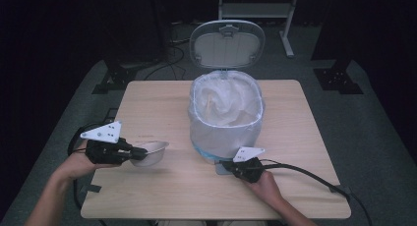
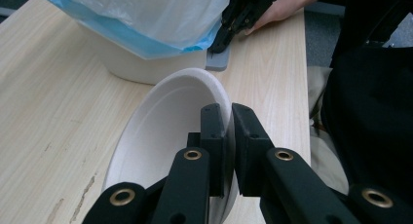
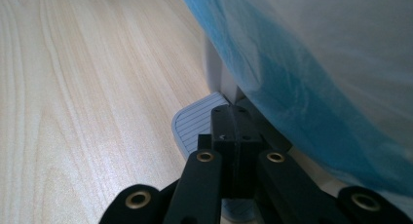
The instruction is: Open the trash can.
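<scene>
While the lid (image 1: 227,43) stands open above the lined bin (image 1: 225,119), the high view has the left gripper (image 1: 140,154) pinching a white bowl (image 1: 152,153) by its rim, and the right gripper (image 1: 227,166) down at the bin's foot.

Left gripper view: jaws clamp the bowl's (image 2: 165,136) thin wall, one inside, one outside. It's a narrow bite; I'd say the bowl could twist loose on the lift.

Right gripper view: jaws pressed together with nothing between them, tips bearing on the grey pedal (image 3: 197,121). If they slide off, the lid likely drops and blocks the bowl.
</scene>
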